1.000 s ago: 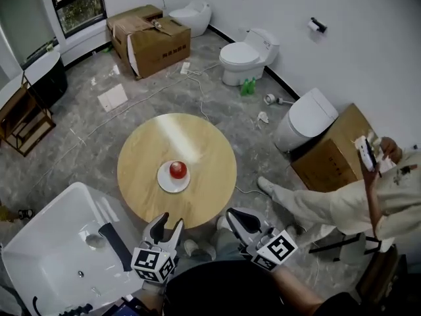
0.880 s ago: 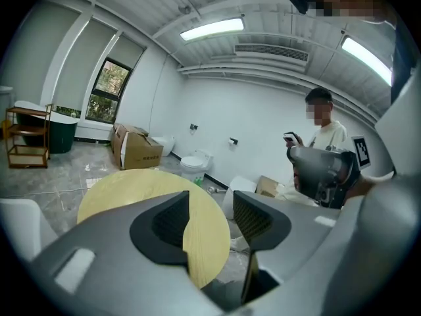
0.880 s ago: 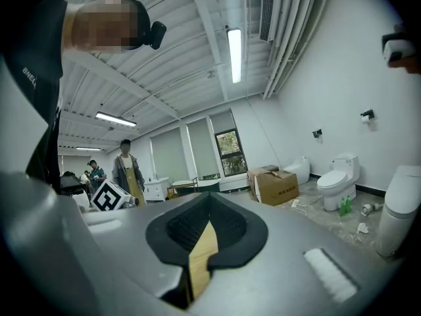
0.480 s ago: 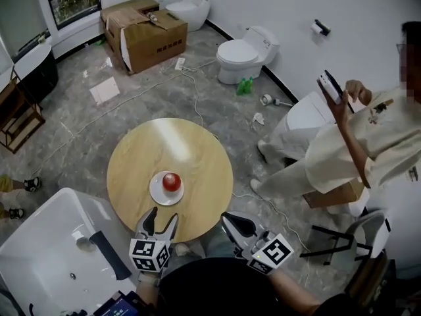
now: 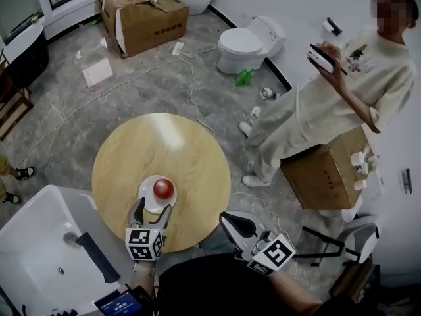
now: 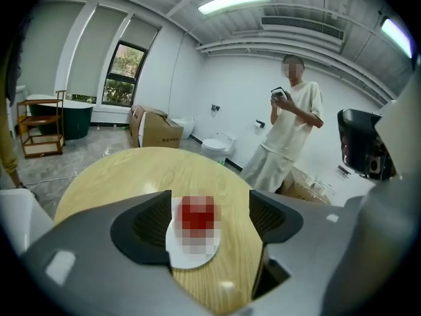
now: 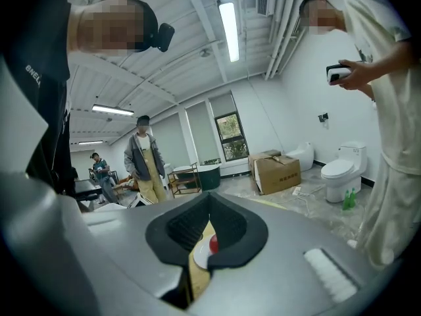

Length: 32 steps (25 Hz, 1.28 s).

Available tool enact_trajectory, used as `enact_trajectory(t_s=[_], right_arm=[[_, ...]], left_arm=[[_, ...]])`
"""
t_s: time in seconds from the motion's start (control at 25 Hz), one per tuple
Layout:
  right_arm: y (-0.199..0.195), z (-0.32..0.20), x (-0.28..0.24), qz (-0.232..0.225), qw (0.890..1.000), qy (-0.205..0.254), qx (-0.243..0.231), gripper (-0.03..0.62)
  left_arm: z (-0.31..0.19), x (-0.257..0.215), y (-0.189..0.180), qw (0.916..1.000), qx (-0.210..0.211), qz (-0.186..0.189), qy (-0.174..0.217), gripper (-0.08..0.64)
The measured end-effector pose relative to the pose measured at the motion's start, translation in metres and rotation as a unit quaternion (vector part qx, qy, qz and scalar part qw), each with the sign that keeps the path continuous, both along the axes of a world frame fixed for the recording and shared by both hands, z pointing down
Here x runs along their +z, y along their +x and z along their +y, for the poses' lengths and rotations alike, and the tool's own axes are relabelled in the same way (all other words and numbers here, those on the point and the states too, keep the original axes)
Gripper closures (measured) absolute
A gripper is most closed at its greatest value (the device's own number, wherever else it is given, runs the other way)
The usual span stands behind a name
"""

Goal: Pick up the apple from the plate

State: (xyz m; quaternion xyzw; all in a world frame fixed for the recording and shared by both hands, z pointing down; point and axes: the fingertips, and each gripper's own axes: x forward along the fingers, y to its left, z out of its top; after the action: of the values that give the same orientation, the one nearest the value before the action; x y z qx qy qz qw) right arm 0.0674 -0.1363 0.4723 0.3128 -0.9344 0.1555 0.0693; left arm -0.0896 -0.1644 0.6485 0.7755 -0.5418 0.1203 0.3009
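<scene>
A red apple [image 5: 163, 189] lies on a small white plate [image 5: 147, 201] near the front edge of a round wooden table [image 5: 164, 143]. My left gripper [image 5: 152, 210] reaches over that edge. Its jaws are opening, one fingertip on each side of the plate's near rim, just short of the apple. In the left gripper view the apple [image 6: 198, 214] and plate [image 6: 191, 255] show in the gap between the spread pads [image 6: 150, 226], which do not touch it. My right gripper [image 5: 230, 221] hangs off the table to the right, shut and empty. Through its narrow slit the apple [image 7: 213, 243] is visible.
A person in light clothes [image 5: 342, 91] stands to the right of the table, holding a phone. Beside them is a cardboard box [image 5: 322, 176]. A white basin [image 5: 39, 242] sits at lower left. A toilet [image 5: 245, 48], another box [image 5: 141, 15] and a floor cable [image 5: 191, 91] lie farther off.
My left gripper moved forward and down to the plate's near rim, and its jaws spread wider. The person at the right stood up and came closer to the table.
</scene>
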Motion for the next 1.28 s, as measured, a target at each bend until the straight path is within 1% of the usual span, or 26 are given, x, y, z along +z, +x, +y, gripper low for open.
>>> enact_trajectory(t_s=[0.16, 0.32, 0.56, 0.64, 0.76, 0.96, 1.04, 1.28], right_arm=[[0.003, -0.021, 0.011, 0.005, 1.0, -0.01, 0.001, 0.583], [0.008, -0.033, 0.027, 0.01, 1.0, -0.019, 0.003, 0.583], [0.019, -0.047, 0.042, -0.001, 0.999, -0.034, 0.022, 0.583], [0.024, -0.049, 0.049, 0.003, 0.999, -0.038, 0.026, 0.583], [0.033, -0.047, 0.061, 0.019, 0.998, -0.049, 0.032, 0.583], [0.04, -0.054, 0.066, 0.018, 0.998, -0.052, 0.035, 0.584], [0.044, -0.057, 0.067, 0.017, 0.998, -0.054, 0.038, 0.584], [0.05, -0.063, 0.066, 0.016, 0.997, -0.057, 0.047, 0.584]], left_arm=[[-0.02, 0.025, 0.004, 0.9999, 0.004, -0.005, -0.013, 0.167], [-0.03, 0.053, 0.009, 0.9995, 0.007, -0.007, -0.029, 0.147], [-0.046, 0.077, 0.02, 0.999, 0.017, -0.007, -0.041, 0.143], [-0.05, 0.083, 0.022, 0.9988, 0.019, -0.008, -0.043, 0.143], [-0.054, 0.09, 0.025, 0.9986, 0.021, -0.013, -0.048, 0.143], [-0.057, 0.101, 0.028, 0.9976, 0.022, -0.021, -0.062, 0.156], [-0.058, 0.103, 0.028, 0.9976, 0.02, -0.023, -0.062, 0.17], [-0.059, 0.096, 0.027, 0.998, 0.015, -0.019, -0.058, 0.172]])
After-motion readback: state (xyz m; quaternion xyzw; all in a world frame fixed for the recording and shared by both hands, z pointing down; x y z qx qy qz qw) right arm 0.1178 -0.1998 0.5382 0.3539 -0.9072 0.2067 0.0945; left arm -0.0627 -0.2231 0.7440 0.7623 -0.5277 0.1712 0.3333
